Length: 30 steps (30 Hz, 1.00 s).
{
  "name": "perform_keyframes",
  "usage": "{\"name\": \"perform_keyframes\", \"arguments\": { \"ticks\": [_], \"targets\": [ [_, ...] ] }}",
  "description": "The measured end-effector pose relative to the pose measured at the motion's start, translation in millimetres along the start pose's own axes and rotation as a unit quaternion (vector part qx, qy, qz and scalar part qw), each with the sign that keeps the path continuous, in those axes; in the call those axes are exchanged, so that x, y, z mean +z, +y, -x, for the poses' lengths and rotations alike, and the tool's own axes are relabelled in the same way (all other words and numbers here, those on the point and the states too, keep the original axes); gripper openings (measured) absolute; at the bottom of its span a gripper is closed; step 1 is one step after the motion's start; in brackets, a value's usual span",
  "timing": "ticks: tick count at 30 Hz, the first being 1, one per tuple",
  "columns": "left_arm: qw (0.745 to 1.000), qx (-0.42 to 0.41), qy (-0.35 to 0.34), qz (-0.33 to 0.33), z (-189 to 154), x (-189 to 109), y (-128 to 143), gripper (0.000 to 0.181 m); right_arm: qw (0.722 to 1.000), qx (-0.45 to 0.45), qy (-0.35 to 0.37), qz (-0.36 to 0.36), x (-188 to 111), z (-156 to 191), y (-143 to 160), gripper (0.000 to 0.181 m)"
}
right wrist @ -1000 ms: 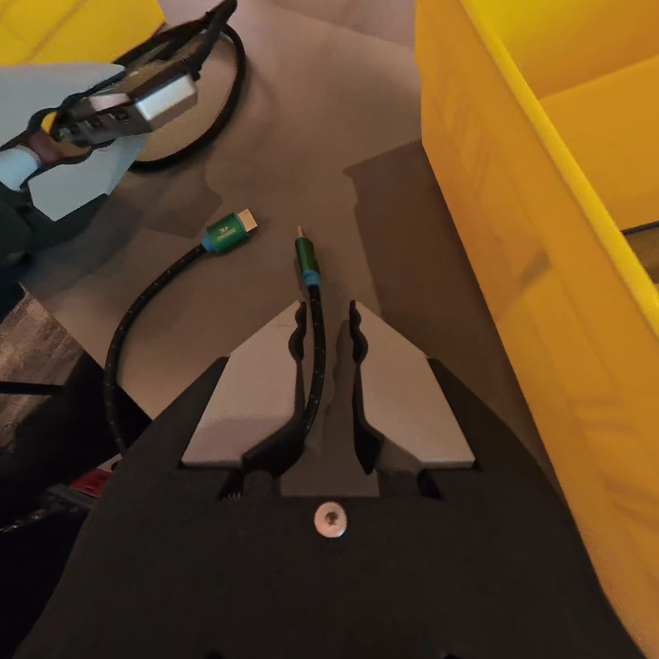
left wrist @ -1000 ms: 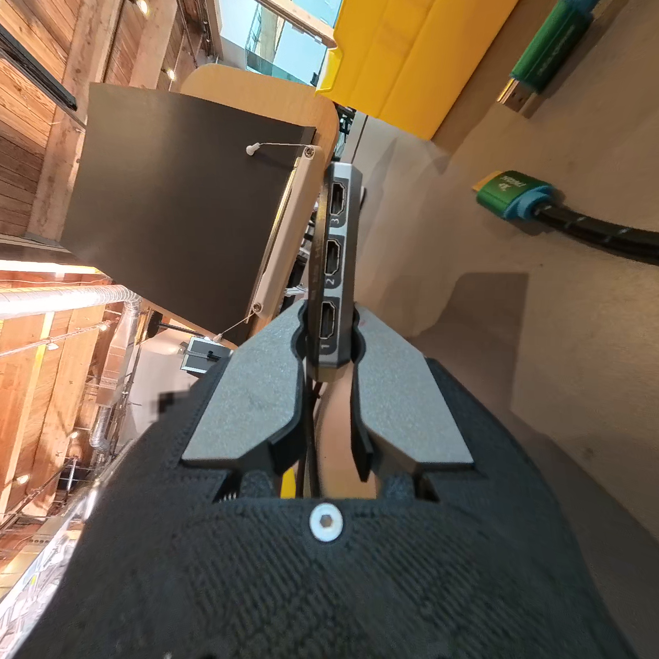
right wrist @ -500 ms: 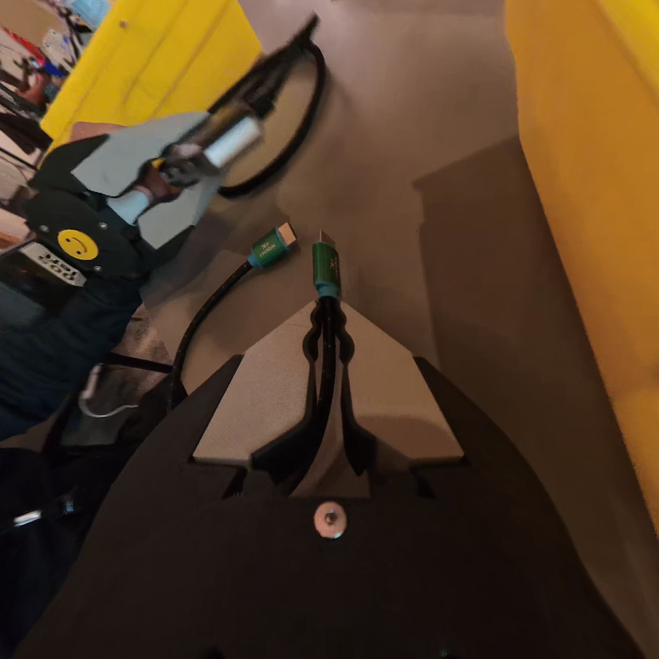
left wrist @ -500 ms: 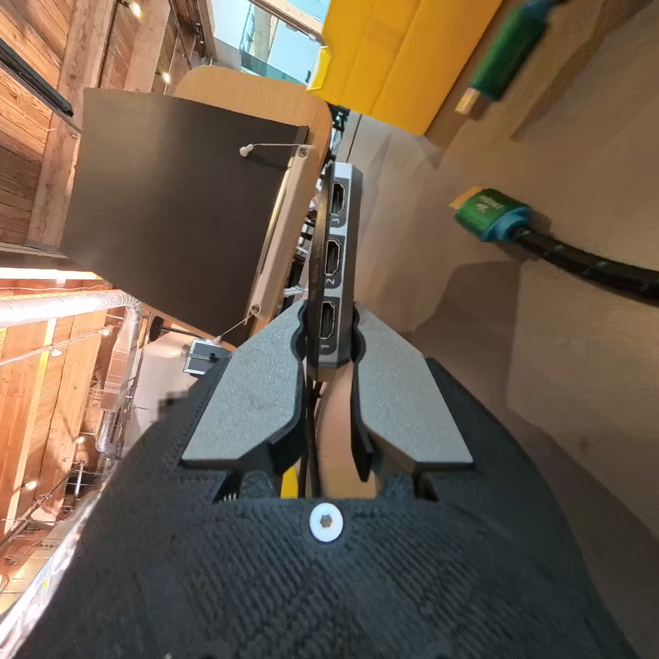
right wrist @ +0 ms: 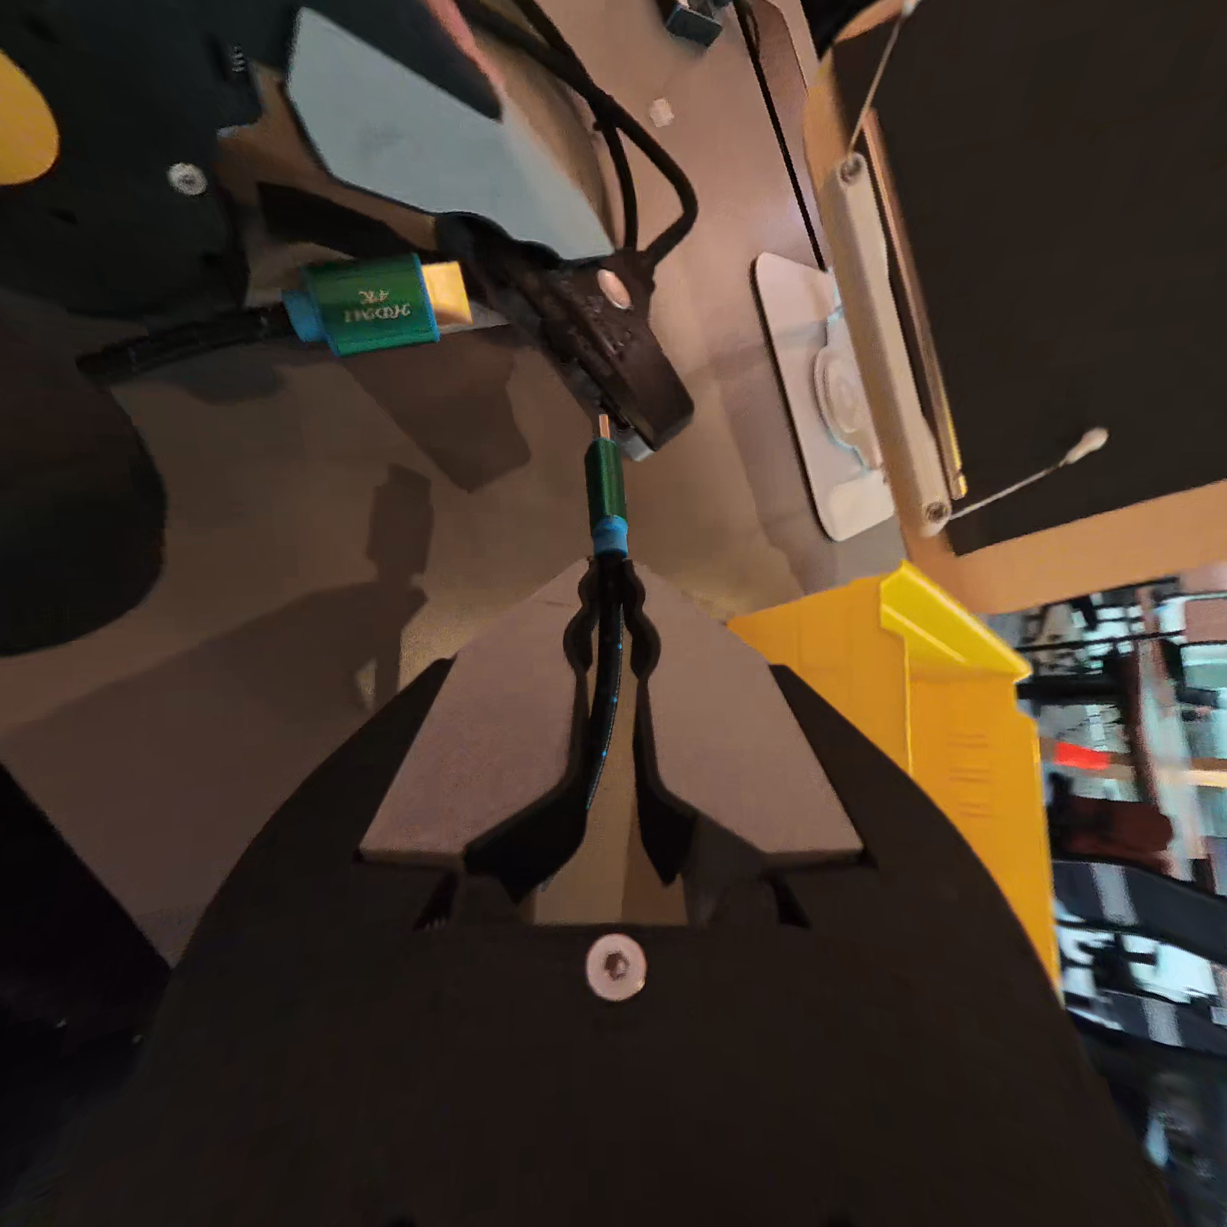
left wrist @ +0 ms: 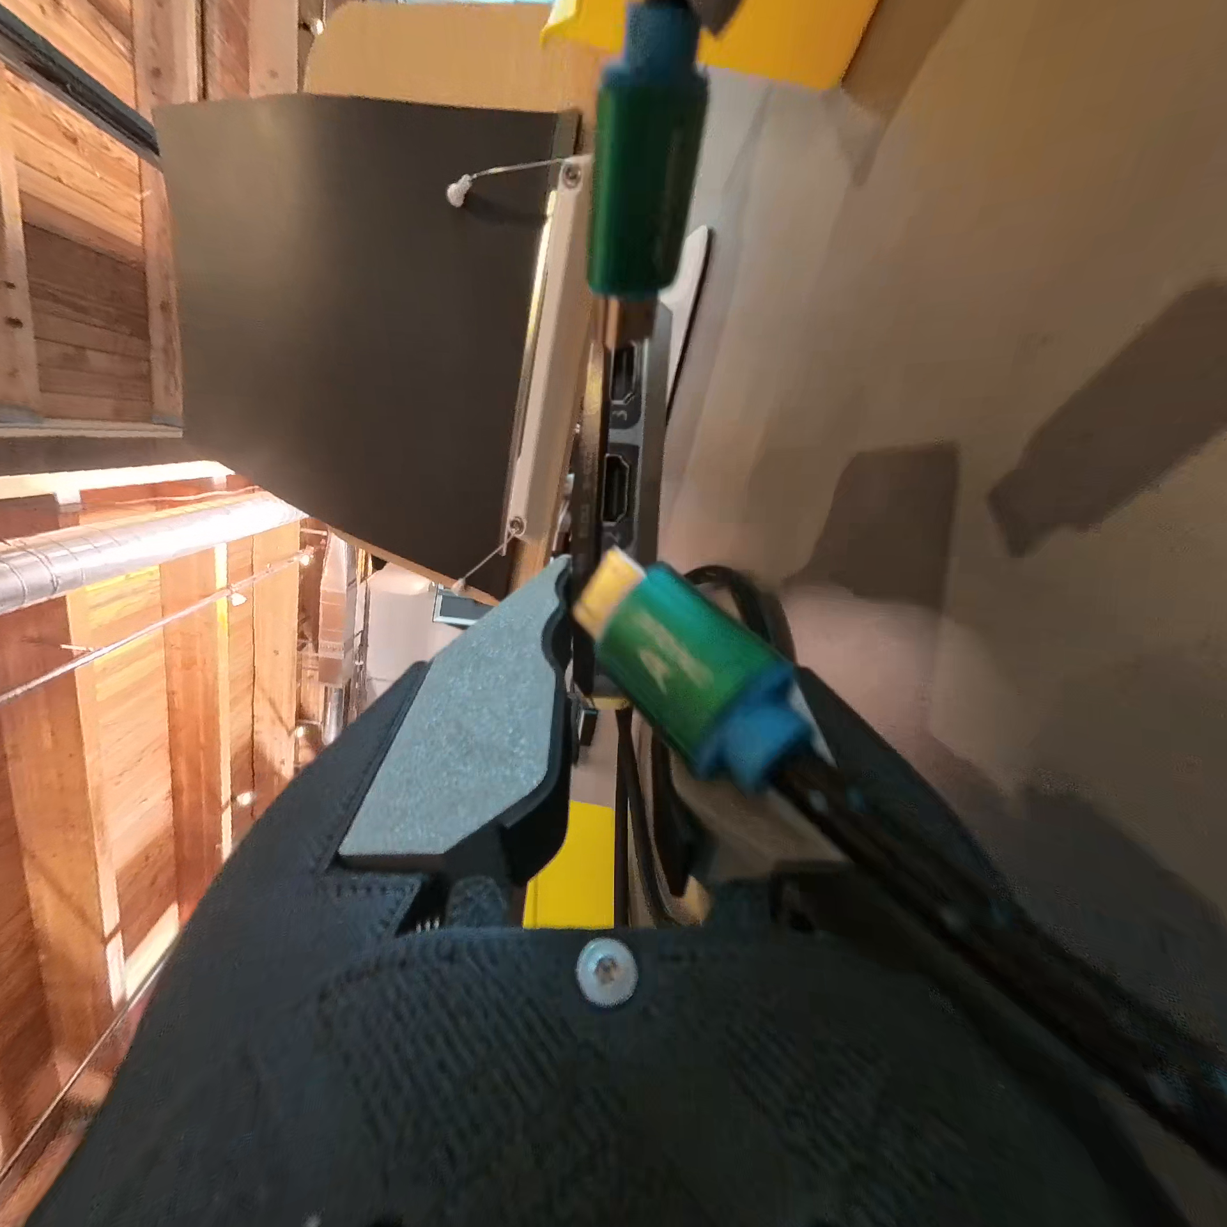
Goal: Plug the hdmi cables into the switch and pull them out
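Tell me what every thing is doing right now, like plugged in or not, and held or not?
switch: gripped by the left gripper, middle port empty.
held plug: lined up at the switch's end port, not fully in.
right gripper: shut on the cable behind that plug.
second plug: unplugged, lying loose beside the switch.
yellow bin: standing on the table.

green plug (right wrist: 605,488) lifted, brought to switch (right wrist: 601,338) (tip touching)

Wood-plank wall (left wrist: 80,279), silver duct (left wrist: 133,551), black panel (left wrist: 345,319), tan tabletop (left wrist: 996,332).
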<state>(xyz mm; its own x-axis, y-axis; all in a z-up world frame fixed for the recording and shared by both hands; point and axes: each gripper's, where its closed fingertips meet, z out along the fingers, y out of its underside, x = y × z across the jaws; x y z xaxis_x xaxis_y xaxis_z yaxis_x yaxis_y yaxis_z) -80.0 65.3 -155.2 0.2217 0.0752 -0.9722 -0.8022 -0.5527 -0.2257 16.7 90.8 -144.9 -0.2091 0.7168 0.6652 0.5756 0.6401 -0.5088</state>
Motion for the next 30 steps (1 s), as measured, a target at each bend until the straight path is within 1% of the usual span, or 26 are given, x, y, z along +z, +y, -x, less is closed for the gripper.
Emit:
{"name": "perform_keyframes", "arguments": {
  "ticks": [2, 5, 7, 9, 10, 11, 13, 16, 19, 21, 23, 25, 28, 30],
  "targets": [
    [1.000, 0.002, -0.005, 0.011, 1.4, 1.1, 3.1, 0.018, 0.999, -0.031, 0.019, 0.007, 7.1, 2.2, -3.3, 0.003],
    [1.000, 0.015, -0.001, 0.023, -1.9, 3.5, 6.8, 0.019, 0.995, -0.065, 0.069, 0.017, 16.5, -3.1, -4.6, 0.003],
    [1.000, 0.003, 0.002, 0.030, -1.5, 5.2, 10.8, 0.019, 0.990, -0.100, 0.096, 0.015, 25.4, -3.6, -2.1, 0.003],
    [0.999, -0.022, 0.008, 0.048, -1.1, 7.6, 19.1, 0.022, 0.991, -0.106, 0.076, 0.011, 38.1, 6.0, 6.3, 0.003],
    [0.997, -0.028, 0.010, 0.064, -1.1, 9.3, 26.0, 0.019, 0.994, -0.095, 0.048, 0.004, 44.4, 13.9, 10.4, 0.003],
    [0.997, -0.029, 0.013, 0.076, -2.1, 10.7, 31.6, 0.017, 0.997, -0.076, 0.018, -0.005, 50.0, 21.3, 14.0, 0.003],
    [0.995, -0.032, 0.014, 0.089, -2.1, 12.3, 37.3, 0.019, 0.999, -0.026, -0.031, -0.012, 58.4, 27.5, 22.1, 0.003],
    [0.994, -0.052, 0.011, 0.094, 1.2, 12.7, 41.9, 0.018, 0.991, 0.073, -0.108, -0.034, 61.9, 26.2, 26.1, 0.004],
    [0.990, -0.095, 0.002, 0.104, 9.5, 12.5, 51.4, 0.018, 0.963, 0.182, -0.195, -0.028, 60.1, 19.2, 33.2, 0.009],
    [0.987, -0.124, -0.001, 0.103, 14.3, 11.9, 55.5, 0.018, 0.938, 0.250, -0.241, -0.003, 58.9, 13.8, 43.1, 0.007],
    [0.986, -0.134, -0.004, 0.101, 16.9, 11.5, 57.1, 0.018, 0.916, 0.301, -0.263, 0.021, 57.8, 8.0, 54.0, 0.005],
    [0.986, -0.137, -0.003, 0.099, 16.6, 11.4, 56.6, 0.018, 0.902, 0.332, -0.276, 0.024, 55.5, 4.0, 58.7, 0.005],
    [0.986, -0.135, 0.000, 0.098, 15.1, 11.4, 56.2, 0.018, 0.877, 0.372, -0.304, 0.012, 48.6, 2.5, 56.6, 0.015],
    [0.986, -0.138, 0.002, 0.098, 14.5, 11.7, 56.5, 0.018, 0.866, 0.394, -0.307, -0.005, 42.8, -2.5, 52.6, 0.021]
  ]
}}
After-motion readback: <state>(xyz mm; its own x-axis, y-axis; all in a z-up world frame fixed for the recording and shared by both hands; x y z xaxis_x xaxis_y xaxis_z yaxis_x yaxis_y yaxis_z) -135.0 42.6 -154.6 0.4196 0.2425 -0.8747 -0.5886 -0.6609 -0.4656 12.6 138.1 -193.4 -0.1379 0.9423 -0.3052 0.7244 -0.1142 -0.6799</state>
